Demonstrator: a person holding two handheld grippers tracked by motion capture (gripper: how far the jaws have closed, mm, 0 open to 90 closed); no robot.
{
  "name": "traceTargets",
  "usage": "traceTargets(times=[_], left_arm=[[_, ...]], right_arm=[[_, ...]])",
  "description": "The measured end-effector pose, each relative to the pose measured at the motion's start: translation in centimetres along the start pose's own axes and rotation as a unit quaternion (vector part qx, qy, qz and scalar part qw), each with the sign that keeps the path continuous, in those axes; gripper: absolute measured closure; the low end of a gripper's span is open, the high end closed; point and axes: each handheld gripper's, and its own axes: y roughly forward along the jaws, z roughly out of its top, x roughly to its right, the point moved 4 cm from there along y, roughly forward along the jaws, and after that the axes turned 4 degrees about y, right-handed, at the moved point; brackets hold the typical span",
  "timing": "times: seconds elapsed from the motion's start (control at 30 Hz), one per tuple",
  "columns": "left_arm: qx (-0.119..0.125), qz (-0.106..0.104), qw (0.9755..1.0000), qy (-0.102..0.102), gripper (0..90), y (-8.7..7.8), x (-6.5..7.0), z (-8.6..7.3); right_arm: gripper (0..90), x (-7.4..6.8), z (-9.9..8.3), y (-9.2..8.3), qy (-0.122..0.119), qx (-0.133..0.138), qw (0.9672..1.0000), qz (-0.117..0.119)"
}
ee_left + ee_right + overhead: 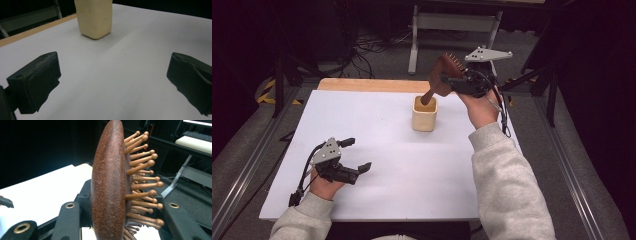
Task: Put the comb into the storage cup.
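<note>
My right gripper (451,77) is clamped on the head of the brown wooden hairbrush (443,75), just above and behind the cream cup (424,114). In the right gripper view the brush head (110,185) stands edge-on between the jaws, its ball-tipped wooden bristles (142,182) pointing away to one side. The brush leans, and its handle (429,96) slants down with the tip inside the cup's mouth. The cup stands upright on the white table (402,170), near its far edge. My left gripper (353,155) rests low over the table, well apart from the cup on the near left, its jaws spread wide with nothing between them and the cup (95,18) ahead of them.
</note>
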Motion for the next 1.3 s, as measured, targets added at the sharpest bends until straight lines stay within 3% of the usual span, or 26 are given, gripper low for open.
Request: traceTargets(times=[0.17, 0.77, 1.3], left_arm=[[0.01, 0.002, 1.0, 0.0, 0.1, -0.2, 0.0, 0.1], [0.01, 0.005, 0.9999, 0.002, 0.1, -0.3, 0.0, 0.2], [0.01, 0.002, 0.9999, 0.002, 0.1, -0.2, 0.1, 0.2]], right_arm=[[53.9, 0.3, -0.5, 1.0, 0.006, -0.013, 0.9999, 0.0], [52.8, 1.2, -2.8, 4.1, 0.028, -0.056, 0.998, 0.005], [51.8, 0.9, -4.1, 6.3, 0.038, -0.088, 0.9952, 0.018]])
